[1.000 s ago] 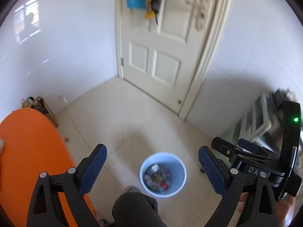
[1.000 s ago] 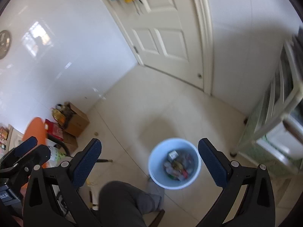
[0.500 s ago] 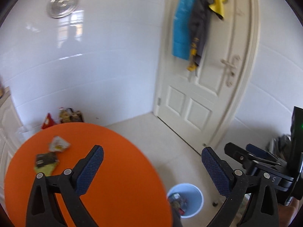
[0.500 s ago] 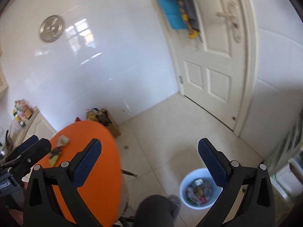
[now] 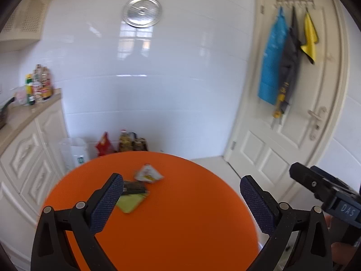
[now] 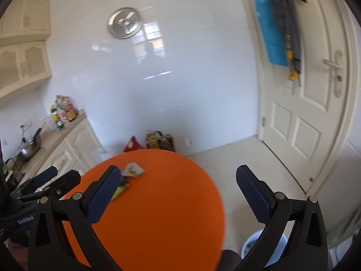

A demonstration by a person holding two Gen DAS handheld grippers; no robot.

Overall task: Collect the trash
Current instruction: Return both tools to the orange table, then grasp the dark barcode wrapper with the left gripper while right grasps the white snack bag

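On the round orange table [image 5: 180, 214] lie three pieces of trash: a white crumpled wrapper [image 5: 149, 174], a dark wrapper [image 5: 133, 188] and a yellow-green packet [image 5: 129, 203]. My left gripper [image 5: 181, 197] hangs open over the table's near half, nothing between its fingers. In the right wrist view the same white wrapper [image 6: 133, 170] and yellow-green packet [image 6: 119, 190] lie past the left fingertip. My right gripper [image 6: 178, 192] is open and empty over the table's right edge [image 6: 216, 194]. The blue trash bin [image 6: 249, 246] shows on the floor at lower right, mostly hidden by a finger.
A white tiled wall with a round metal clock [image 5: 142, 11] stands behind the table. Cream cabinets and a counter with bottles [image 5: 38, 85] are at left. A white door [image 5: 293, 113] with hung cloths is at right. Bags [image 5: 126, 141] sit on the floor by the wall.
Both grippers swung up and left from over the blue bin on the floor to over the orange table. The trash on the table has come into view ahead. Both stayed open and empty.
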